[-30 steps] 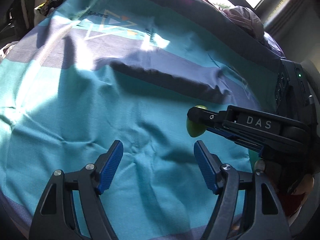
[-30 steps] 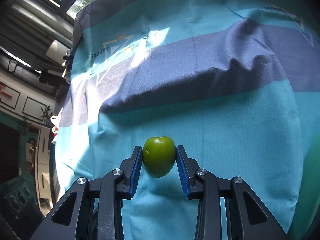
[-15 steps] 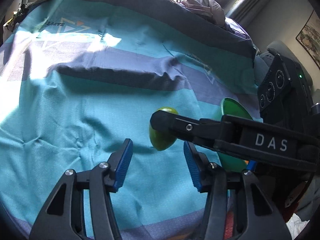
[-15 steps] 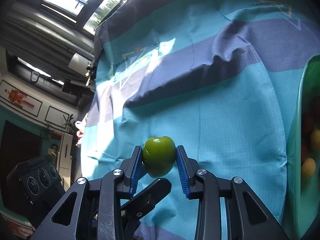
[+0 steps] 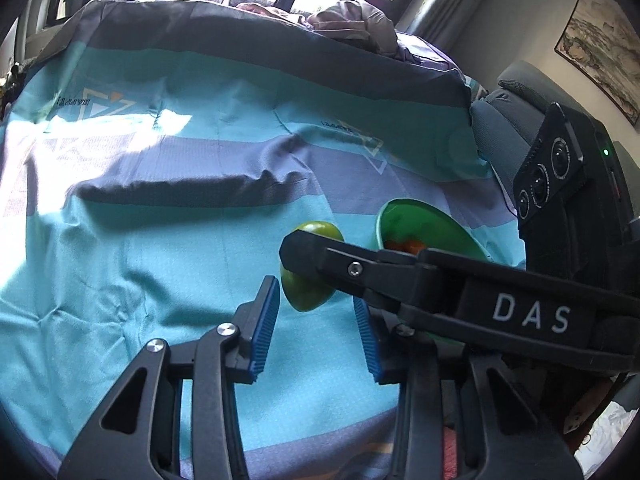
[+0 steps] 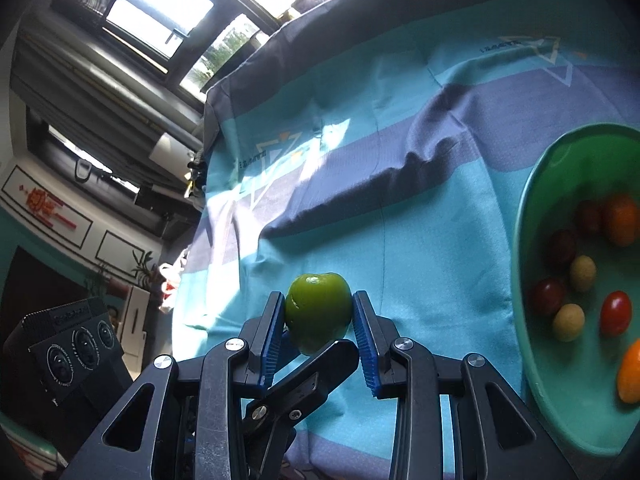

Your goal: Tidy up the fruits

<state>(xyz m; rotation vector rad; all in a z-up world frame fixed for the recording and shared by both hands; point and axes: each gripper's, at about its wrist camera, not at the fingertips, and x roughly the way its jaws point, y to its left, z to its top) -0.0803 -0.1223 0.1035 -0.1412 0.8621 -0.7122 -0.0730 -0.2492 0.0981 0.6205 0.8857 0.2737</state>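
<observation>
My right gripper (image 6: 318,330) is shut on a green apple (image 6: 318,310) and holds it above the cloth. In the left wrist view the same apple (image 5: 308,296) shows behind the right gripper's black finger, just ahead of my open, empty left gripper (image 5: 318,334). A green bowl (image 6: 536,320) at the right holds several small fruits: red, orange and yellowish ones. The bowl (image 5: 424,220) also shows in the left wrist view, mostly hidden by the right gripper's arm.
A teal and purple striped cloth (image 5: 180,260) covers the table. Bundled fabric (image 5: 352,24) lies at the far edge under the windows. A grey chair (image 5: 508,112) stands at the right. The left gripper's camera box (image 6: 68,356) is at lower left.
Both grippers have swung right toward the bowl, which now shows far more. The right gripper still holds the apple, now directly ahead of the left gripper's open fingers.
</observation>
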